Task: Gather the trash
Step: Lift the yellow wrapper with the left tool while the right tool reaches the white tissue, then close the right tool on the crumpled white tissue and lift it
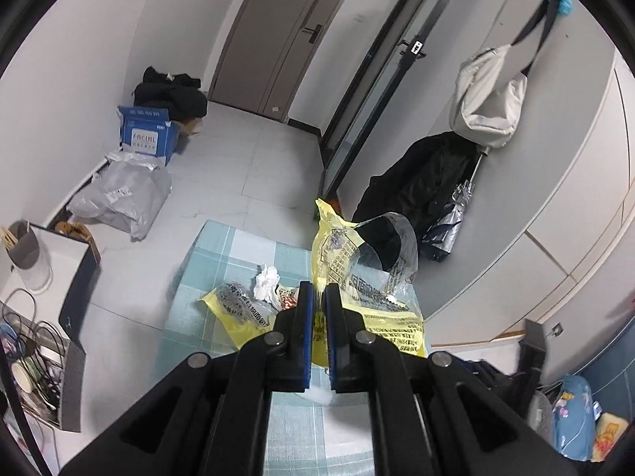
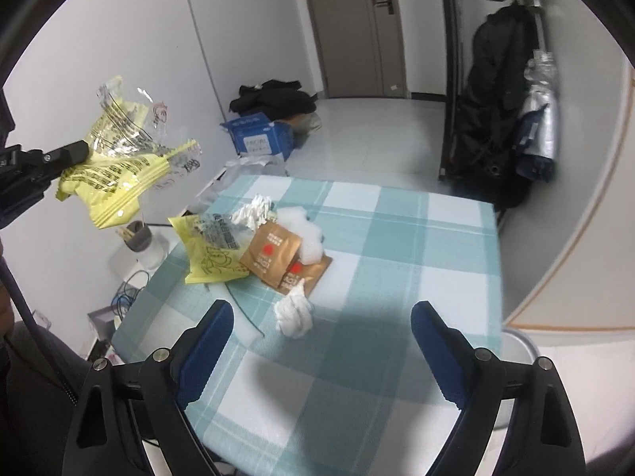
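Left wrist view: the left gripper (image 1: 319, 289) fills the lower middle of the frame, its blue-padded fingers (image 1: 304, 317) pressed together on a yellow wrapper (image 1: 357, 277) with black print and a clear plastic part. The wrapper stands up from the pinch and leans toward the right of the frame, above the checked tablecloth (image 1: 222, 246). To the left of the fingers, on the cloth, lie a second yellow wrapper (image 1: 234, 313) and a crumpled white tissue (image 1: 266, 282). At the upper left, on the floor, a blue box (image 1: 145, 137) stands beside a grey mailing bag (image 1: 123, 198).

Right wrist view: the right gripper (image 2: 321, 341) sits at the bottom of the frame with its blue fingers (image 2: 206, 341) spread wide and nothing between them. Just beyond them, on the tablecloth (image 2: 397, 238), lies a crumpled tissue (image 2: 294, 313). Farther up lie two brown packets (image 2: 274, 256), touching the second yellow wrapper (image 2: 210, 250) on their left, with another tissue (image 2: 254, 210) and a white plastic scrap (image 2: 305, 238) around them. At the upper left, the left gripper (image 2: 81, 152) holds the yellow wrapper (image 2: 119, 182) in the air, clear of the table. A black coat (image 2: 492, 99) hangs at the upper right.
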`<action>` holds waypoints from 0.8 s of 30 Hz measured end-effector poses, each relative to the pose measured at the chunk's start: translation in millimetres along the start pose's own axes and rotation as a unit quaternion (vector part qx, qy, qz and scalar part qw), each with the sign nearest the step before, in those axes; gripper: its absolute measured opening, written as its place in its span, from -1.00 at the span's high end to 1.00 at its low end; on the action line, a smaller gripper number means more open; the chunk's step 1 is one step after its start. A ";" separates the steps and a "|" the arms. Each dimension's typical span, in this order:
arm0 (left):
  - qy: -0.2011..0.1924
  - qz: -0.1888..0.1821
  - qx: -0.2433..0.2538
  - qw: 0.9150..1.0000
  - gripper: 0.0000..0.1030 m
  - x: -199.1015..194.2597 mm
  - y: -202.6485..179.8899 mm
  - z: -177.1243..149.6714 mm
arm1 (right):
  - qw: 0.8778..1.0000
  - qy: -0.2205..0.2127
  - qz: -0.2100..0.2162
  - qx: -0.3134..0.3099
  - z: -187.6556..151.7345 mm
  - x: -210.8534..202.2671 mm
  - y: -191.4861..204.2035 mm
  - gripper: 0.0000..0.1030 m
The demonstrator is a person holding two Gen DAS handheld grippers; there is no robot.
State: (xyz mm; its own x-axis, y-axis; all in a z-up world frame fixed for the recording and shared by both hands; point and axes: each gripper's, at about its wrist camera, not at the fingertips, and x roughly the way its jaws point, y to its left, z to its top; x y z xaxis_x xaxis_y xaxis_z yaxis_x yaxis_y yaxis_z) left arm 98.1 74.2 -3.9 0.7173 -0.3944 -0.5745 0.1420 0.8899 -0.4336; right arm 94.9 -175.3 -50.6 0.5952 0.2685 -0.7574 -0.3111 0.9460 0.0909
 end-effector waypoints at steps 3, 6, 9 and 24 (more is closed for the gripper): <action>-0.003 0.007 0.002 1.000 0.95 0.7 4.9 1.3 | 1.000 0.022 0.008 0.000 2.4 24.2 4.6 -0.75; -0.006 0.019 0.017 1.000 0.95 4.0 6.7 -1.8 | 0.999 0.040 0.032 0.005 -0.1 49.4 10.0 -0.68; 0.014 0.023 0.003 1.000 0.95 13.4 16.2 -3.7 | 0.998 0.055 0.023 -0.012 -4.4 67.8 19.8 -0.55; 0.025 0.022 -0.015 0.999 0.96 13.7 24.7 -3.1 | 0.995 0.090 0.030 -0.031 -23.3 101.6 22.6 0.64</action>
State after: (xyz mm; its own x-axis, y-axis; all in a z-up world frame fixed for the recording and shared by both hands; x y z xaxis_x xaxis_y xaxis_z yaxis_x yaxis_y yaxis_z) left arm 109.3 90.1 -24.6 0.6877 -0.3673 -0.6263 0.0912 0.8994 -0.4274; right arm 131.1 -130.9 -140.5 0.4340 0.2812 -0.8559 -0.3908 0.9148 0.1024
